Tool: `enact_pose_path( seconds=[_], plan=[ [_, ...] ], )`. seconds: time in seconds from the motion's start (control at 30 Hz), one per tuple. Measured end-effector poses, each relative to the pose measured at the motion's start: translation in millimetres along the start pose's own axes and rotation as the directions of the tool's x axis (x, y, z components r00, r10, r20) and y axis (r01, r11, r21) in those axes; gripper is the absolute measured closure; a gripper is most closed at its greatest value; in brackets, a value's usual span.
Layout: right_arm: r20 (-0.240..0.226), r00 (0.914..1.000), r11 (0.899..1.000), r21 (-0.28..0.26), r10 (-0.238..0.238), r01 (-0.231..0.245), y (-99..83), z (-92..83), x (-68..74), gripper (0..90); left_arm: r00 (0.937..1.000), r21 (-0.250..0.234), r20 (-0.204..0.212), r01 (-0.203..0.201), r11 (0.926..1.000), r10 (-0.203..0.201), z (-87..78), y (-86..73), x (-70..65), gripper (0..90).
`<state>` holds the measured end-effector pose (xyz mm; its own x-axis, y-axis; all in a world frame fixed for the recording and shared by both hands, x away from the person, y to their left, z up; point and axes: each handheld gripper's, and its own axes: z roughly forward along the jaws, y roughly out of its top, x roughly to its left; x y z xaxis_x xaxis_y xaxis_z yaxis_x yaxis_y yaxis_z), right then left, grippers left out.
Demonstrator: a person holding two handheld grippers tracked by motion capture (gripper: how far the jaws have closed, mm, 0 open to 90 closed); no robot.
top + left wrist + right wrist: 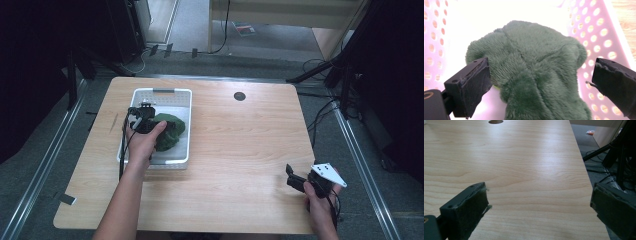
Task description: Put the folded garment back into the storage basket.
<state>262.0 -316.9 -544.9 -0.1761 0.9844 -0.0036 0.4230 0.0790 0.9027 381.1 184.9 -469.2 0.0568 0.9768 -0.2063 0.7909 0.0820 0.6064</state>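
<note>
A dark green plush toy lies inside a white perforated basket on the left half of the wooden table. My left gripper reaches into the basket from the toy's left side. In the left gripper view the plush toy sits between the spread jaws of that gripper. The left pad is right at the fur and the right pad stands clear of it. My right gripper hovers open over the table's near right corner, with bare wood between its jaws.
A round cable hole is set in the table's far middle and also appears in the right gripper view as the hole. The basket wall rises close on the toy's right. Stands and cables crowd the floor to the right.
</note>
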Motion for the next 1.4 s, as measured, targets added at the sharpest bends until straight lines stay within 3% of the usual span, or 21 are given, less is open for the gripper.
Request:
enact_pose_path(
  seconds=[0.3,0.57,0.87,1.13,1.27,1.4],
  plan=[
    [0.000,1.0000,1.000,-0.001,0.000,0.000,-0.1,0.0,0.1,1.6,0.9998,-0.103,0.021,0.010,0.9946,-0.008,-25.3,1.4,0.7,2.9],
    [0.000,1.0000,1.000,-0.001,0.000,0.000,-0.1,-0.1,0.2,1.7,0.9990,-0.197,0.041,-0.006,0.9804,0.014,-46.4,-4.4,2.6,2.1],
    [0.002,1.0000,1.000,0.000,-0.001,0.001,-0.1,0.0,0.3,1.7,0.9974,-0.320,0.066,-0.005,0.9473,0.028,-69.8,-17.0,12.9,2.0],
    [0.003,1.0000,1.000,-0.002,-0.004,0.004,-0.1,-0.1,0.4,1.7,0.9975,-0.392,0.067,0.005,0.9198,0.023,-85.0,-36.8,36.1,2.0],
    [0.005,1.0000,1.000,-0.002,-0.006,0.006,-0.1,-0.1,0.6,1.7,0.9981,-0.431,0.057,0.004,0.9023,0.023,-90.8,-48.7,48.4,2.0],
    [0.006,1.0000,1.000,-0.001,-0.006,0.006,-0.1,-0.1,0.7,1.7,0.9981,-0.450,0.061,0.018,0.8930,0.010,-95.6,-61.2,62.6,2.0]
  ],
)
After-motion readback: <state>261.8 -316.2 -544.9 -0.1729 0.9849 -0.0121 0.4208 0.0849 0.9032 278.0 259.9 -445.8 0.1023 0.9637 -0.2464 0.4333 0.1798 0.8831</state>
